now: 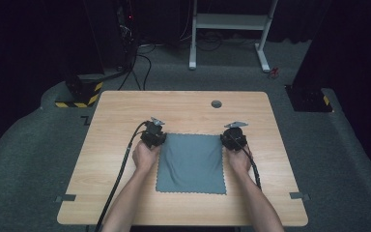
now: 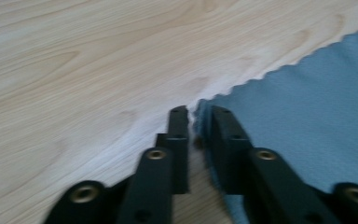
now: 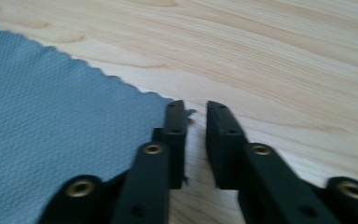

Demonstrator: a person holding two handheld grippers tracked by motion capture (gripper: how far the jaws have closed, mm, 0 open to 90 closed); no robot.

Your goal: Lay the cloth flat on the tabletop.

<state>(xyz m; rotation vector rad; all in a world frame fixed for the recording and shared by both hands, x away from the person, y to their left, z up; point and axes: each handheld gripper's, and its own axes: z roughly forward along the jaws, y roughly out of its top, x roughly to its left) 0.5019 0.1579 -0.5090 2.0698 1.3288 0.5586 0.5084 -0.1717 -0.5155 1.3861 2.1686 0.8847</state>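
A grey-blue cloth (image 1: 192, 163) with a scalloped edge lies flat on the wooden table (image 1: 183, 104), spread between two hands. My left gripper (image 1: 153, 135) sits at the cloth's far left corner. In the left gripper view its jaws (image 2: 198, 111) stand a little apart, with the corner of the cloth (image 2: 307, 107) at the gap and under the right jaw. My right gripper (image 1: 233, 137) sits at the far right corner. In the right gripper view its jaws (image 3: 196, 105) are also slightly apart, and the cloth (image 3: 51, 121) tip ends at the left jaw.
A round grommet hole (image 1: 216, 104) sits near the table's far edge. Tape marks (image 1: 65, 197) (image 1: 299, 195) flag the near corners. Beyond the table stand a white desk frame (image 1: 232, 29) and a black base with yellow-black stripes (image 1: 79, 94), with cables on the floor.
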